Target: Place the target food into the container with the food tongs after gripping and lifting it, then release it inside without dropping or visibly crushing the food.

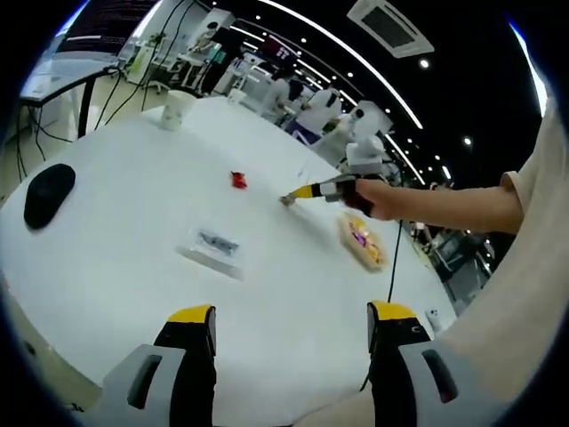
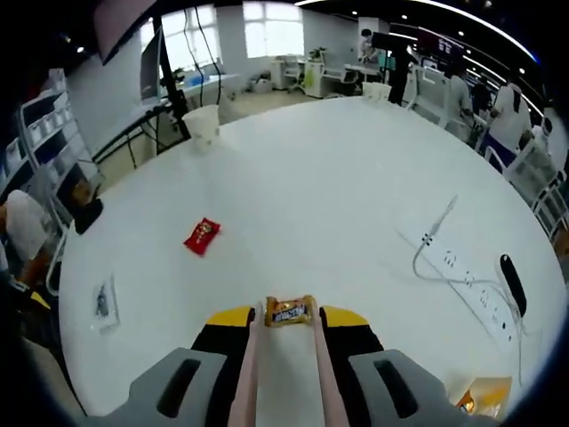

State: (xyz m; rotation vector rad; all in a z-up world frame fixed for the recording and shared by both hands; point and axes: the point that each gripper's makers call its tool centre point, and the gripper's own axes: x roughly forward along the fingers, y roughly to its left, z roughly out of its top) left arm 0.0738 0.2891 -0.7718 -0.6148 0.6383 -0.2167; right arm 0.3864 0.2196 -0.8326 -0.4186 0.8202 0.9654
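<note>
Across the wide round white counter (image 2: 356,178), the job looks roughly half done, as I judge it: the food is gripped and off the surface, but not yet in the container.

Counting from largest down: one counter; one long white power strip with its cable (image 2: 471,285) in the right gripper view; one flat black oval pad (image 1: 47,192) near the counter's edge in the left gripper view; one white paper cup (image 2: 204,124) at the far side; one shallow pale-yellow container (image 1: 364,242) with some coloured food already in it, near the person's forearm in the left gripper view, and glimpsed at the lower edge of the right gripper view; one clear flat plastic packet (image 1: 213,245); one small red-wrapped sweet (image 2: 202,235) lying alone on the counter; one small orange-wrapped sweet (image 2: 290,310).

The pink food tongs (image 2: 283,351), held in the right gripper (image 2: 286,318), are clamped on the orange-wrapped sweet at their tips, its wrapper not visibly squashed. It hangs above the counter, well apart from the container.

The left gripper (image 1: 292,322) hovers with its jaws apart, holding nothing.

What is left: carry the sweet over the container, lower it inside and ease the tongs open. The red sweet may be a further target, though I cannot tell.
</note>
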